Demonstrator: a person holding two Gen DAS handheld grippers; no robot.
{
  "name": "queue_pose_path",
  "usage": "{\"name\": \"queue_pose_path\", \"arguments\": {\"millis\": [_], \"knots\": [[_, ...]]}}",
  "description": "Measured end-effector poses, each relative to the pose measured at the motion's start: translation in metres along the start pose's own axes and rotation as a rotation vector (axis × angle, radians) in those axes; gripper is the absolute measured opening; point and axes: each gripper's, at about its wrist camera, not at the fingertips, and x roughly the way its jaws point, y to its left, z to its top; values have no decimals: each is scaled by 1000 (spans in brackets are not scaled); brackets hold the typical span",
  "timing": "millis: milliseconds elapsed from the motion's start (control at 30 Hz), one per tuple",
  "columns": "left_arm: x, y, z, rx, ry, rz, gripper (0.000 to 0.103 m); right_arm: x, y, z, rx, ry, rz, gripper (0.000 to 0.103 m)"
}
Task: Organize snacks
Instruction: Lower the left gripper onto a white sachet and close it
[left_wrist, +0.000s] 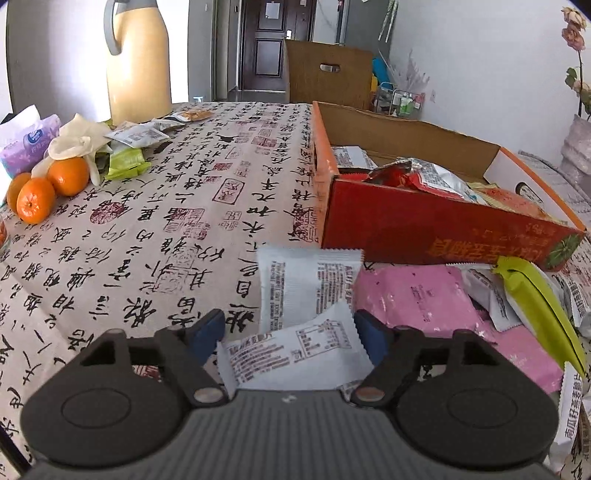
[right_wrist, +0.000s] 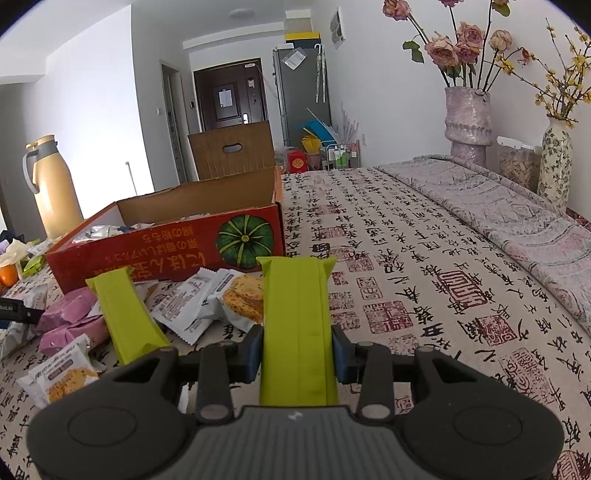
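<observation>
snack packet (left_wrist: 295, 354), white with small print, sits between wide left tongs (left_wrist: 291, 334); right tongs (right_wrist: 297, 356) clamp green bar (right_wrist: 295, 317).

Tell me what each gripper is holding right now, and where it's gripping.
The right gripper clamps a lime-green snack bar across its lower half. The left gripper holds nothing: its open jaws straddle a white snack packet.
</observation>
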Motion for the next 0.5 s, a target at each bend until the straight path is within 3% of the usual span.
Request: {"name": "queue_pose_path", "arguments": {"millis": [267, 500], "knots": [[-12, 2, -6, -13, 19, 14, 77, 0, 0, 0, 2, -1, -2, 37], [-22, 2, -17, -19, 42, 37, 86, -2, 1, 0, 0, 1, 7, 37]]}}
